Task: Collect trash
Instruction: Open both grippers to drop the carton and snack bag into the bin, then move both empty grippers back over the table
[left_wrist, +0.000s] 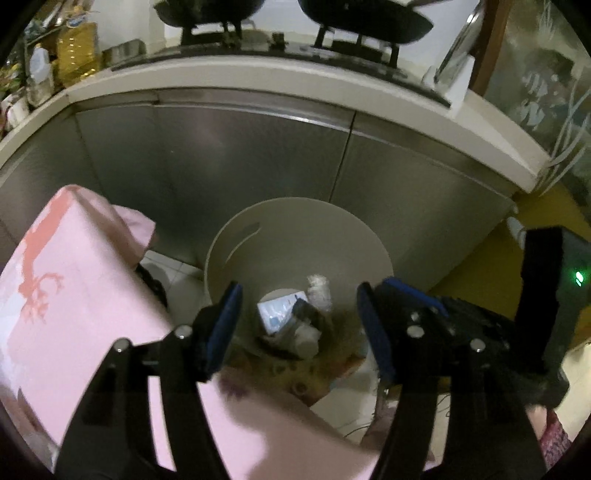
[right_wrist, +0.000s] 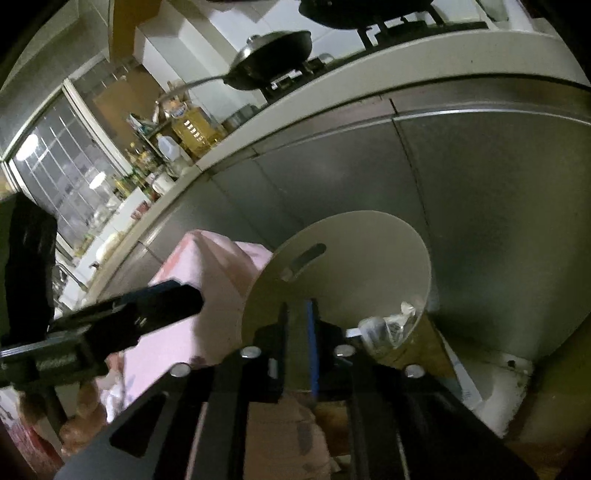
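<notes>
Above the white trash bin (left_wrist: 229, 251), left gripper (left_wrist: 299, 321) fingers spread and empty, right gripper (right_wrist: 297, 332) fingers slightly parted with nothing between, trash (left_wrist: 291, 321) at bin bottom, pink bag (left_wrist: 74, 277) beside bin

Left wrist cam looks steeply down along its fingers into the white bin (left_wrist: 295, 236), close, bin at frame centre. Right wrist cam sits lower, tilted less, bin (right_wrist: 369, 258) centre-right. Both share the bin, steel cabinet fronts (left_wrist: 258, 155), counter edge (left_wrist: 258, 79) w/ woks up top, pink cloth (left_wrist: 74, 277) at left.
</notes>
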